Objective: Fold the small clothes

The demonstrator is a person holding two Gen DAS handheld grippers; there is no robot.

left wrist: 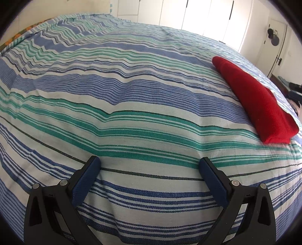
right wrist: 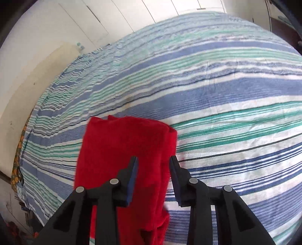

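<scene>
Left hand-held gripper (left wrist: 150, 163): released, holding nothing.
Right hand-held gripper (right wrist: 153, 160): jaws apart over red cloth (right wrist: 124, 150) — not gripping.
Tip: straighten it near bed (left wrist: 132, 94) right edge — avoid unfolding.

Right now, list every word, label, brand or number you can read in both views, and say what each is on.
None can be read. The red cloth, the striped bedspread, the closet doors and both grippers' jaws carry no visible text, label or number.
</scene>
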